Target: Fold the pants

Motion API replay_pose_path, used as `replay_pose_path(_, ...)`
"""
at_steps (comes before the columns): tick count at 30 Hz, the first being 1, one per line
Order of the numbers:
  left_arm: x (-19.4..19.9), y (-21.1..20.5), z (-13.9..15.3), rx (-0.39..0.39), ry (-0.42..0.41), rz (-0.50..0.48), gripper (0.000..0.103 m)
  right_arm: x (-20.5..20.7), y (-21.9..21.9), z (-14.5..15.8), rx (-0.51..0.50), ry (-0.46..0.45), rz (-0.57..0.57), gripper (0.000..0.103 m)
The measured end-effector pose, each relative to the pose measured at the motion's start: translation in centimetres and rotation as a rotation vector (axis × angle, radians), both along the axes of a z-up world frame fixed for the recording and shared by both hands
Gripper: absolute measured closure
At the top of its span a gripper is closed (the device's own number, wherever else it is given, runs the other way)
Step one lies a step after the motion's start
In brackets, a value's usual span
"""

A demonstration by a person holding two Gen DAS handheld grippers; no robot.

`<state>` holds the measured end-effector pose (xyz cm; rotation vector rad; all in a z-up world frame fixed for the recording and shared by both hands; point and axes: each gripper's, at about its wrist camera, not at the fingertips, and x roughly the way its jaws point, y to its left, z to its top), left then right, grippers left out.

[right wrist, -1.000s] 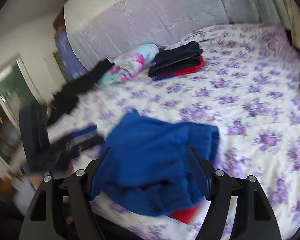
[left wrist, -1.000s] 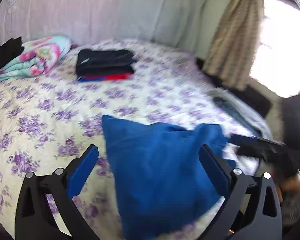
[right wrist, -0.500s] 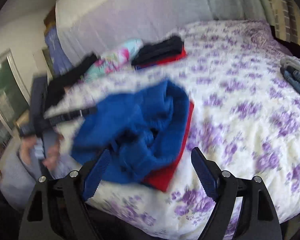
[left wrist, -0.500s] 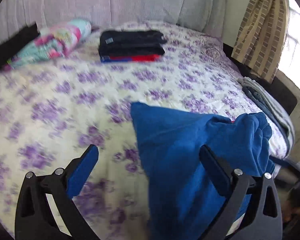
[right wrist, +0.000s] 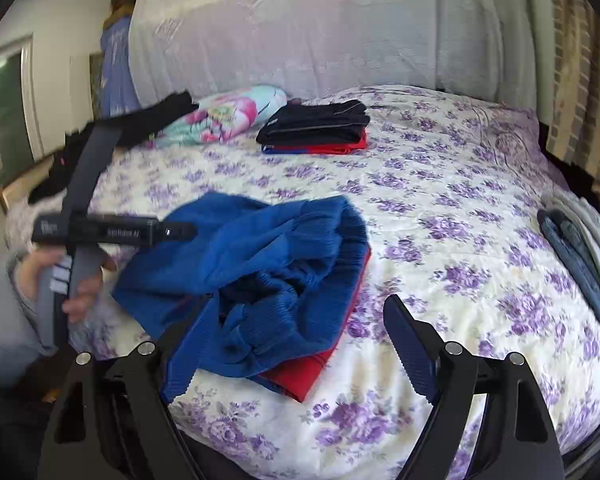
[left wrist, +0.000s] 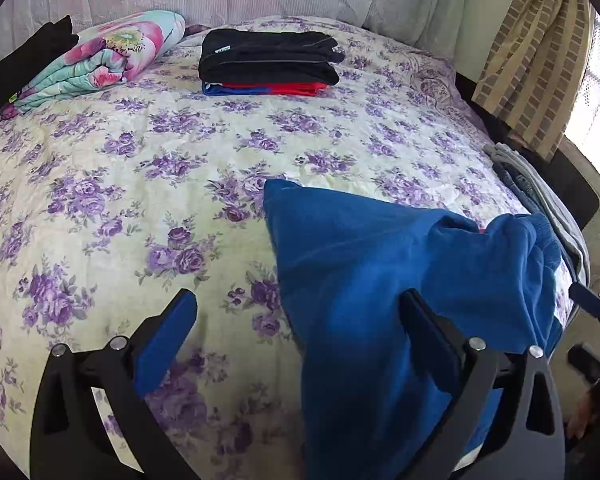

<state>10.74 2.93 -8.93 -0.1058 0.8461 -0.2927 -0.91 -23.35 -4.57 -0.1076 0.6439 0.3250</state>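
Note:
Blue pants with red trim (left wrist: 380,272) lie crumpled on the near edge of the flowered bed, also in the right wrist view (right wrist: 260,276), where red fabric shows under the waistband. My left gripper (left wrist: 300,320) is open just above the pants' left side, holding nothing; it also shows in the right wrist view (right wrist: 112,232), held in a hand left of the pants. My right gripper (right wrist: 288,332) is open over the bunched waistband, empty. Part of it shows at the right edge of the left wrist view.
A stack of folded black, red and blue clothes (left wrist: 268,62) sits at the far side of the bed (left wrist: 140,184). A rolled flowered blanket (left wrist: 100,60) and dark clothing (right wrist: 112,136) lie far left. Grey and denim garments (right wrist: 580,248) hang at the right edge.
Both grippers have pulled back from the pants and steadied. The pants dropped from a lifted spread to a crumpled heap on the bed.

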Motion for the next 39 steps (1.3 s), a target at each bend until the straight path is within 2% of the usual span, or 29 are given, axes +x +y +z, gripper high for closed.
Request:
replay_pose_path(3,0.0,-0.3,0.3,0.018,-0.001,0.004,0.004,0.5,2.4,-0.1,-0.034,-0.03,0.047,0.019)
replay_pose_path(4,0.2,-0.4,0.3,0.023,0.001,0.002,0.004,1.4,2.9,-0.5,-0.033,-0.011,0.063,0.029)
replay_pose_path(5,0.4,-0.3,0.3,0.02,0.008,-0.001,0.004,2.2,3.3,-1.0,-0.043,0.016,0.074,0.046)
replay_pose_path(6,0.8,-0.2,0.2,0.01,0.021,-0.006,0.004,2.8,3.4,-1.5,-0.049,0.045,0.076,0.051)
replay_pose_path(10,1.7,0.7,-0.5,-0.069,0.073,-0.026,0.004,2.3,0.7,-2.2,0.052,0.101,0.068,0.045)
replay_pose_path(12,1.8,1.0,-0.9,-0.083,0.081,-0.021,0.004,0.8,-0.7,-1.4,0.09,0.059,0.063,0.041)
replay_pose_path(15,2.2,1.4,-1.4,-0.132,0.108,-0.014,0.004,0.7,-1.0,-0.8,0.07,0.027,0.021,0.038)
replay_pose_path(19,1.6,1.0,-1.1,-0.096,0.075,-0.005,0.004,2.5,0.6,-1.5,0.021,0.027,0.005,0.038)
replay_pose_path(21,1.4,0.8,-1.0,-0.07,0.055,-0.009,0.004,3.7,-0.4,-2.3,0.018,0.074,-0.057,0.037)
replay_pose_path(24,1.5,0.8,-1.3,-0.101,0.07,-0.023,0.004,4.9,-4.1,-4.3,0.099,0.151,-0.16,0.032)
replay_pose_path(26,1.4,1.0,-1.5,-0.115,0.071,-0.005,0.004,4.5,-4.7,-3.9,0.084,0.138,-0.191,0.033)
replay_pose_path(28,1.0,1.3,-1.3,-0.128,0.055,0.006,0.004,3.8,-4.7,-3.0,0.083,0.111,-0.174,0.033)
replay_pose_path(30,-0.2,1.2,-0.6,-0.092,0.006,0.019,0.004,3.2,-5.6,-1.9,0.183,0.104,-0.15,0.032)
replay_pose_path(33,-1.8,0.0,0.6,0.058,-0.092,0.023,0.004,2.0,-6.9,0.5,0.45,0.059,-0.077,0.032)
replay_pose_path(34,-2.1,-0.4,0.9,0.096,-0.114,0.023,0.004,1.7,-6.5,1.5,0.506,0.037,-0.037,0.032)
replay_pose_path(36,-2.6,-1.2,1.4,0.162,-0.144,0.026,0.004,1.5,-4.8,2.8,0.475,0.001,0.001,0.031)
replay_pose_path(39,-3.0,-1.6,1.7,0.174,-0.146,0.032,0.004,1.7,-1.1,3.7,0.314,-0.067,0.01,0.023)
